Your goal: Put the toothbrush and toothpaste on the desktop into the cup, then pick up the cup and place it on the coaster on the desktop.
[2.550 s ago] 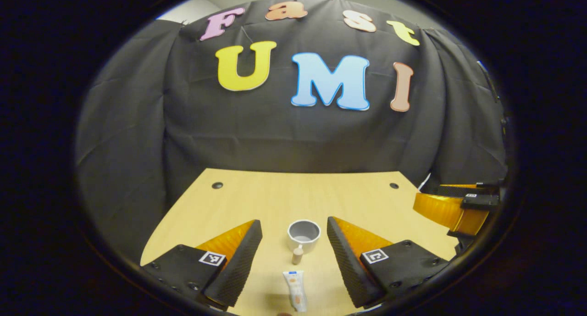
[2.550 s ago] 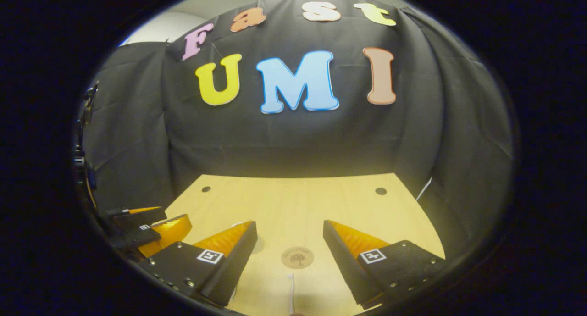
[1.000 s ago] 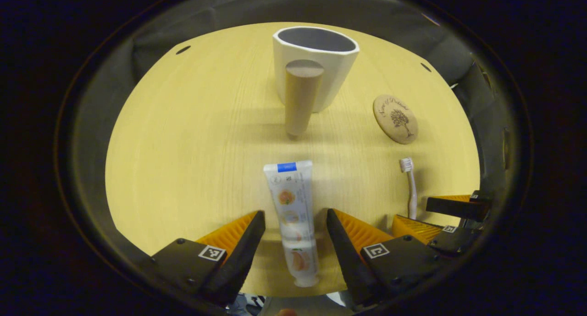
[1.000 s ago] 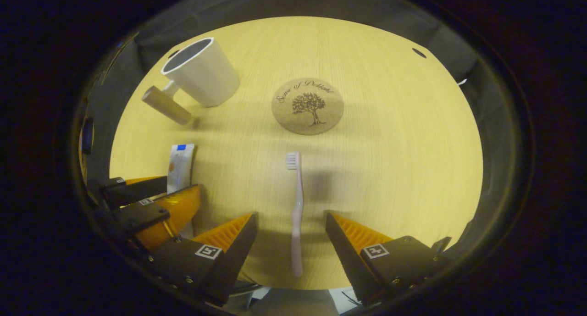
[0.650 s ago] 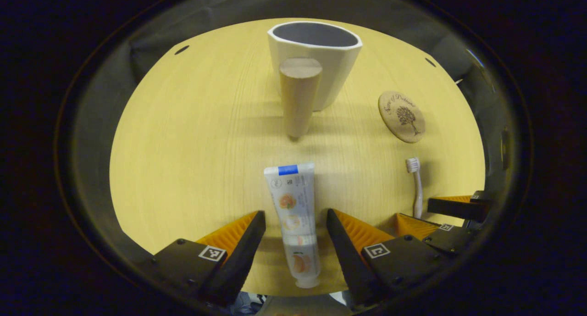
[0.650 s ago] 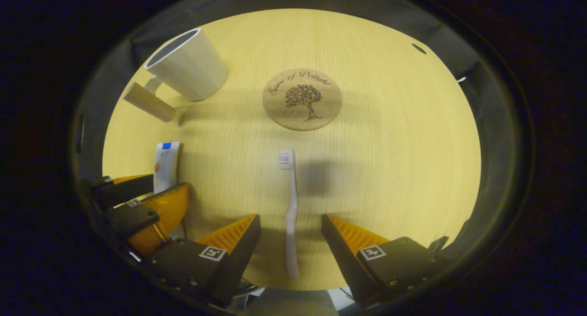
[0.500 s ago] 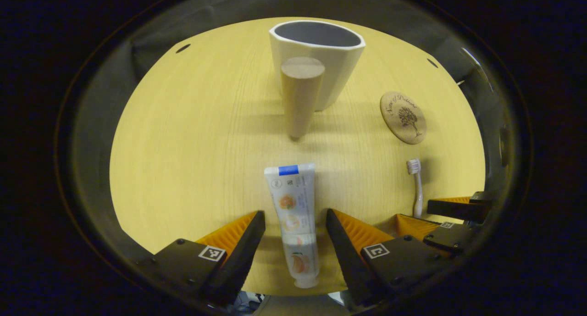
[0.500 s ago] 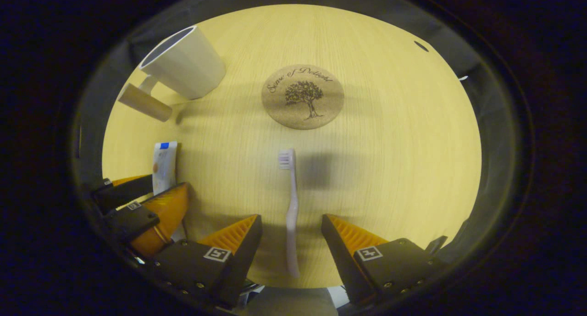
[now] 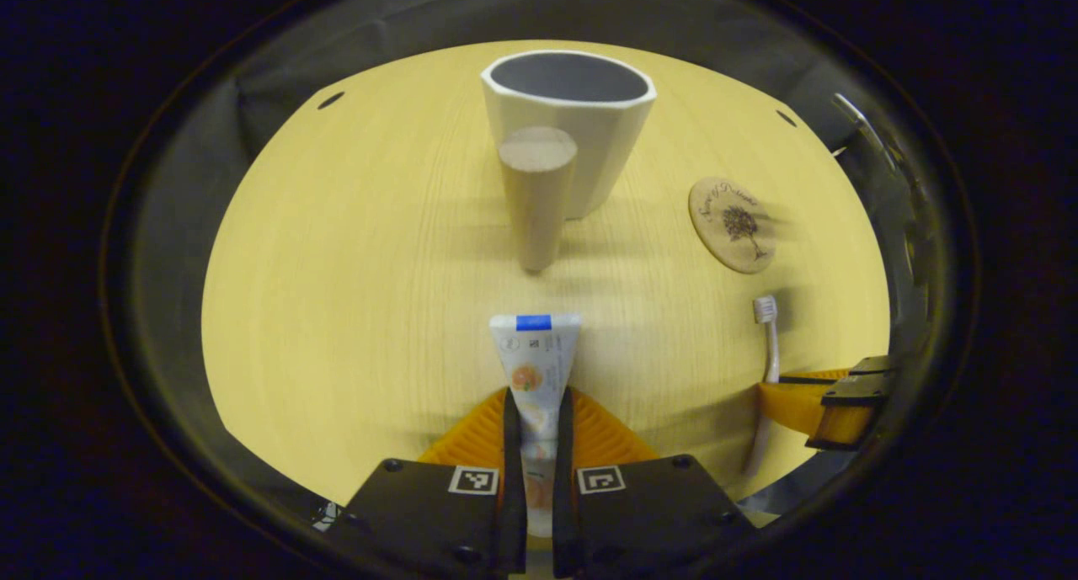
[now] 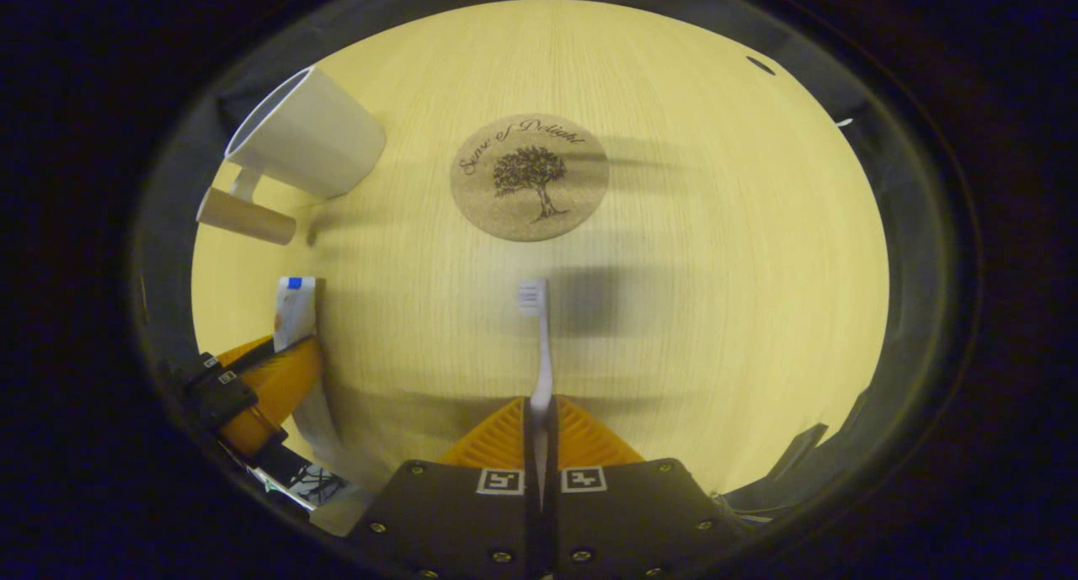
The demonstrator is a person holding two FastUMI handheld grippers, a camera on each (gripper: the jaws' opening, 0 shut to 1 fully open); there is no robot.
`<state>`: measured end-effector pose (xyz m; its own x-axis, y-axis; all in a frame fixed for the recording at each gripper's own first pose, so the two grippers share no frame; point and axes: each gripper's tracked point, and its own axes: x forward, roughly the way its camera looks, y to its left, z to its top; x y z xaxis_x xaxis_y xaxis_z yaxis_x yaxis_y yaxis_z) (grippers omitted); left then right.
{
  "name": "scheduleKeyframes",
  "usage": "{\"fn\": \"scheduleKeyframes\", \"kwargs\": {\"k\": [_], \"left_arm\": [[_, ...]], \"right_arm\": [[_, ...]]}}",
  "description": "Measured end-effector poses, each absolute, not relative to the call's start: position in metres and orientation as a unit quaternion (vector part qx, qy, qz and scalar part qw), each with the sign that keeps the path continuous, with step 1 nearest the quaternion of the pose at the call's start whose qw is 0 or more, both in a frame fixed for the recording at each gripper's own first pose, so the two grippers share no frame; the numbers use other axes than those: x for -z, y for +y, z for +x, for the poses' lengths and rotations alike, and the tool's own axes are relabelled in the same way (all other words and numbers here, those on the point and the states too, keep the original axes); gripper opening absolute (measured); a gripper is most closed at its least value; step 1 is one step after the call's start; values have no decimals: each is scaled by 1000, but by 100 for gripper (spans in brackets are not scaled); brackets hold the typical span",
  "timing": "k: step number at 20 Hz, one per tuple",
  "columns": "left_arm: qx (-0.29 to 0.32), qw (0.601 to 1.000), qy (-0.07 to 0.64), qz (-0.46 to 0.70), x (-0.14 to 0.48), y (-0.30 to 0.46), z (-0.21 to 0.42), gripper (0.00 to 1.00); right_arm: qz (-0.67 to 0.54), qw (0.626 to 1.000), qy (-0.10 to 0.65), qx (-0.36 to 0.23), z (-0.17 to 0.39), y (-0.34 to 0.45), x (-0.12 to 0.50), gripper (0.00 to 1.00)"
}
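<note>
- The left gripper (image 9: 536, 412) is pinching the toothpaste (image 9: 533, 369): both fingers press on the tube's lower half, and its blue-banded flat end points away toward the far side of the desktop (image 9: 354, 268).
- In the right gripper view this gripper (image 10: 269, 369) appears at the left edge with the tube (image 10: 293, 311) sticking out ahead of it.
- The right gripper (image 10: 540, 420) is clamped on the toothbrush (image 10: 539, 344), gripping the handle, with the bristled head at the far end.
- In the left gripper view, the toothbrush (image 9: 765, 353) lies at the right with that gripper (image 9: 821, 399) closed on its near part.
- The cup (image 9: 568, 121) stands upright beyond the toothpaste, its round wooden handle (image 9: 536, 197) facing the left gripper.
- The coaster (image 10: 529, 177) lies flat just beyond the toothbrush head, to the right of the cup (image 10: 303, 146).
- The near ends of tube and toothbrush are hidden between the fingers.
- I cannot tell whether either item is lifted off the wood.
</note>
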<state>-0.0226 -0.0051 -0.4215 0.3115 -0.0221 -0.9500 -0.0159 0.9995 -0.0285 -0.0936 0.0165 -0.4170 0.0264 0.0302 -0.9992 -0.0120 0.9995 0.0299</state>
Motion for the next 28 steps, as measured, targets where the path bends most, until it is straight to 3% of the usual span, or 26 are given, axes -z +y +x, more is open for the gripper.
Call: {"fn": "scheduleKeyframes", "kwargs": {"k": [1,7,15,21,28], "left_arm": [[6,801,598,-25,419,-7,-30,7],[21,804,592,-51,402,-19,-44,7],[20,836,540,-95,323,-19,-46,7],[15,868,479,-129,247,-7,-8,7],[27,911,395,-119,178,10,78,7]], "right_arm": [[6,715,699,-17,-95,16,416,1],[7,718,695,-21,-95,16,416,1],[2,729,684,-32,-96,15,414,1],[-1,736,677,-34,-97,16,415,1],[-2,743,669,-30,-98,16,413,2]]}}
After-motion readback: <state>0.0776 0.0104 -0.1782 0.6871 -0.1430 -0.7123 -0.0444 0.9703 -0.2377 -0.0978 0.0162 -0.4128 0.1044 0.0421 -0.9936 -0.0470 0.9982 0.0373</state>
